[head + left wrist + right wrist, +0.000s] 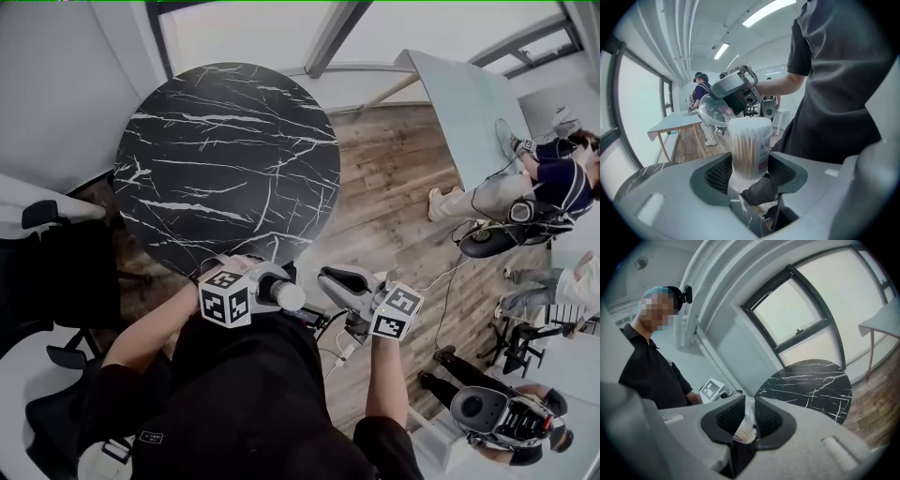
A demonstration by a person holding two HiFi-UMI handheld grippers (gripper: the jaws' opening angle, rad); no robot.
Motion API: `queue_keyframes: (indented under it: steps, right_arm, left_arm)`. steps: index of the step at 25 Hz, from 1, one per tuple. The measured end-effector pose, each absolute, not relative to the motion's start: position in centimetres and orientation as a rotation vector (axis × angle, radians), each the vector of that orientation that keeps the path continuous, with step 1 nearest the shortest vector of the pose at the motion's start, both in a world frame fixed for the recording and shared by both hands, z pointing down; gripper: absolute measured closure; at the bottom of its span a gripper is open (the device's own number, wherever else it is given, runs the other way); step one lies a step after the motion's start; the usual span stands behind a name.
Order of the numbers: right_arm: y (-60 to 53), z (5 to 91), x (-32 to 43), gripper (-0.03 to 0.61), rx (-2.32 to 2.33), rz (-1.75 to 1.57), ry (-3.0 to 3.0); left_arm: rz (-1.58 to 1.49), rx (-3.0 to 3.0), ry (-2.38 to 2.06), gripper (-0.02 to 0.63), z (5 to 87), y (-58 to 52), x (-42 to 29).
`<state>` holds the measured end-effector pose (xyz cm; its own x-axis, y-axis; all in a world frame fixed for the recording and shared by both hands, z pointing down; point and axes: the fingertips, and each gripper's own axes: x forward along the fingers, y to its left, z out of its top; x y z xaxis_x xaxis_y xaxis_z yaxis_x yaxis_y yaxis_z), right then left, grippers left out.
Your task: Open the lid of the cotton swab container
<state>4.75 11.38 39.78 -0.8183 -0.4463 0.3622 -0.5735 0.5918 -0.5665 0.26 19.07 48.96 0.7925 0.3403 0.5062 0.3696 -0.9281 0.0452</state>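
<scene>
**Head view and gripper views: lid off, container in grasp**

Left gripper view showed the left gripper (750,174) clenched on the cotton swab container (750,145). The container was a clear cylinder upright between the ribbed pads (718,173), its mouth uncovered and the white swab tips exposed. The lid (714,111), a clear dome, was off the container, just beside its top at upper left, carried by the right gripper (749,420). Right gripper view showed those jaws nearly together, pinching the lid's thin clear wall. Head view placed both grippers side by side in the air before the person (244,394), just off the near edge of a round black marble table (225,159).
</scene>
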Motion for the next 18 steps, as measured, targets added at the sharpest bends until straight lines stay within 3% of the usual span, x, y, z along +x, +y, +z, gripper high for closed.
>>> queue_keyframes:
  steps: [13, 18]
  right_arm:
    - [11.0, 41.3, 6.5, 0.520, 0.928, 1.102, -2.609]
    - [10.9, 41.1, 7.0, 0.477, 0.979, 1.115, -2.633]
  left_arm:
    - [-0.752, -2.949, -0.642, 0.370, 48.1, 20.0, 0.8]
    - [-0.753, -2.961, -0.612, 0.370, 48.1, 20.0, 1.1]
